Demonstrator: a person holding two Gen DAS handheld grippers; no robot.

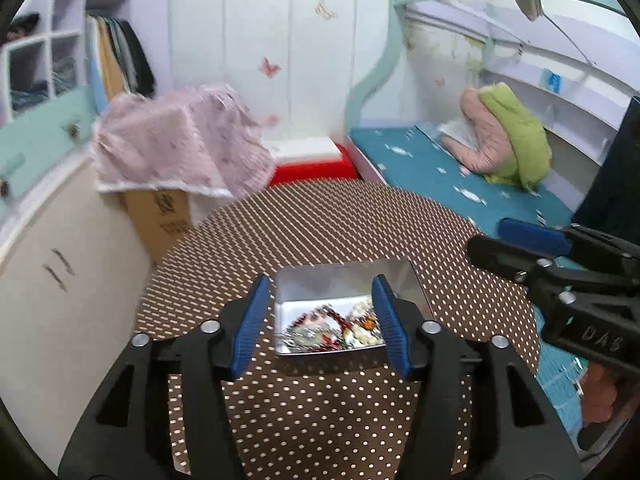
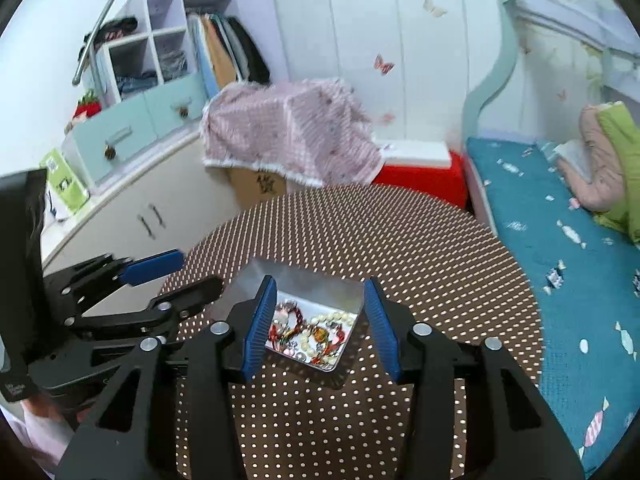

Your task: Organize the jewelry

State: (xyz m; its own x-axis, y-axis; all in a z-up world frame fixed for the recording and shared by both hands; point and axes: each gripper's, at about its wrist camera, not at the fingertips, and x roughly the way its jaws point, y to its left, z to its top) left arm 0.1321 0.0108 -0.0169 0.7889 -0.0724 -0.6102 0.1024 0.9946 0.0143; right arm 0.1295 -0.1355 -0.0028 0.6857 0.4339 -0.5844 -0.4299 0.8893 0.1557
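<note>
A shiny metal tin (image 1: 320, 284) (image 2: 304, 280) stands open on the round brown polka-dot table (image 1: 320, 232) (image 2: 400, 248). It holds a tangle of jewelry (image 1: 336, 328) (image 2: 312, 334): pearl beads, red beads and silvery pieces. My left gripper (image 1: 320, 324) is open and empty, with its blue pads either side of the tin. My right gripper (image 2: 322, 324) is open and empty, also framing the tin. The right gripper shows at the right of the left wrist view (image 1: 532, 240); the left gripper shows at the left of the right wrist view (image 2: 160, 276).
A cardboard box under a pink cloth (image 1: 176, 148) (image 2: 288, 128) and a red bin (image 1: 316, 168) (image 2: 424, 178) stand behind the table. A bed with a blue sheet (image 1: 440, 168) (image 2: 560, 240) lies to the right. White cabinets (image 1: 60, 280) (image 2: 132, 208) stand to the left.
</note>
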